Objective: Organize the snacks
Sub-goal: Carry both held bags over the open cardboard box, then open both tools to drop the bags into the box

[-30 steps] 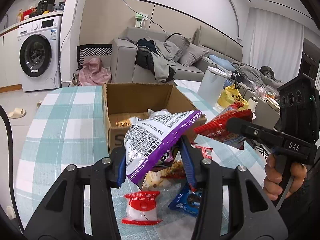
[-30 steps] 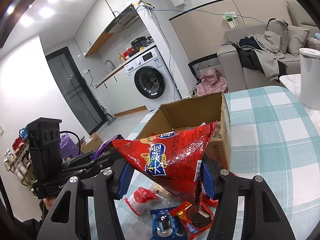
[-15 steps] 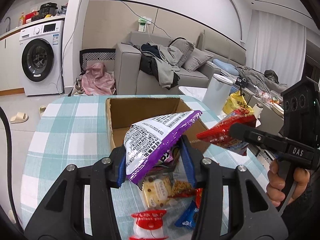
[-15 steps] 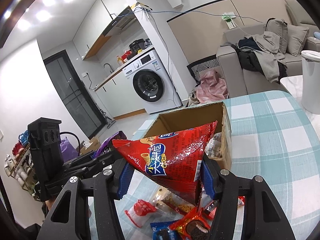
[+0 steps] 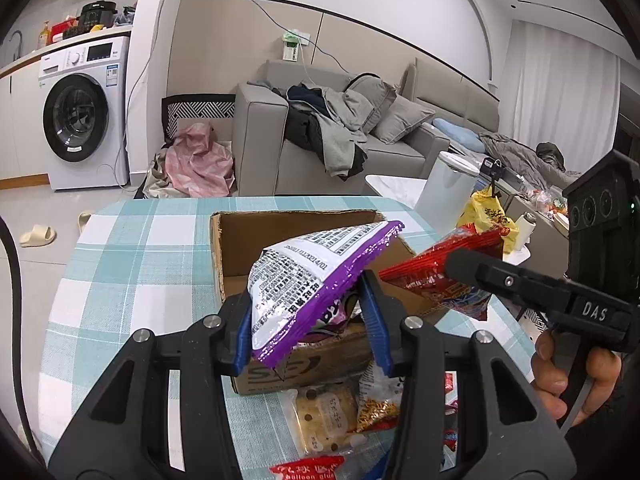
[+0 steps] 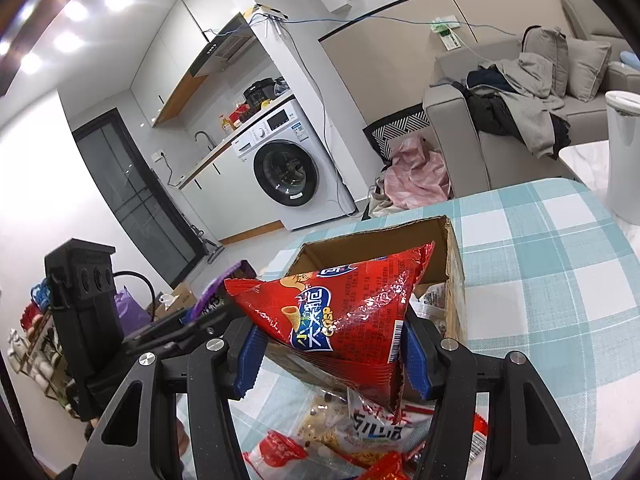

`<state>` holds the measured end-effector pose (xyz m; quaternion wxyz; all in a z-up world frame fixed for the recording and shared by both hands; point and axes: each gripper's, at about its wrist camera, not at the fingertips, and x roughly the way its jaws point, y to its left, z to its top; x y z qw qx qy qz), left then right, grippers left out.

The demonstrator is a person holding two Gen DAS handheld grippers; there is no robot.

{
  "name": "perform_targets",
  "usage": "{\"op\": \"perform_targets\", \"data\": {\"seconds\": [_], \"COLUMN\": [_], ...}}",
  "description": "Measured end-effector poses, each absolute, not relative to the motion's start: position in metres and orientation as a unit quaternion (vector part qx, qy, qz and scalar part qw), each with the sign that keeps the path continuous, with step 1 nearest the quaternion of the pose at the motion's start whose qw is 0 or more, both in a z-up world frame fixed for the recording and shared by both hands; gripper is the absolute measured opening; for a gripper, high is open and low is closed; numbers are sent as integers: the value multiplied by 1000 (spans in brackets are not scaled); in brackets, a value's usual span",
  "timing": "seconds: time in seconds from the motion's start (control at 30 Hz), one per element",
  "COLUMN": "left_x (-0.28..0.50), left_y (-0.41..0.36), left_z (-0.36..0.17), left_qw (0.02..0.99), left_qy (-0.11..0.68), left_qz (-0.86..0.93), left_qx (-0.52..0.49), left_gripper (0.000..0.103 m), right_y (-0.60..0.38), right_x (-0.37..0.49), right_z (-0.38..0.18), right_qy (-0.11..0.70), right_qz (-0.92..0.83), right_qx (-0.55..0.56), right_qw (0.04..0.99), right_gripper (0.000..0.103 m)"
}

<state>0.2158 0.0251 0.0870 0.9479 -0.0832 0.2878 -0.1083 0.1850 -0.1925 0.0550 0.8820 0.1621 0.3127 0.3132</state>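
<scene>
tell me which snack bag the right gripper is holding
The red crisp bag, clamped in the right gripper; the purple-edged bag is in the left gripper.

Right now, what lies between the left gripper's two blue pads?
The purple snack bag, pinched between the left gripper's pads above the cardboard box; the left wrist view shows it.

Grey sofa (image 5: 348, 136) — washing machine (image 5: 80, 120)
</scene>
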Motion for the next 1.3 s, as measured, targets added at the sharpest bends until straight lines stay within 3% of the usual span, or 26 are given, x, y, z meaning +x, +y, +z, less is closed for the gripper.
{"op": "perform_targets", "data": {"seconds": [1.3], "left_x": [294], "left_y": [25], "left_z": [28], "left_qw": [936], "left_qy": [334], "left_qz": [-81], "left_qx": [-81], "left_gripper": [44], "right_y": [-167], "right_x": [250], "right_z": [19], "right_qy": [360], "right_qz": [300], "right_qx": [145], "right_qw": [872], "right_gripper": [63]}}
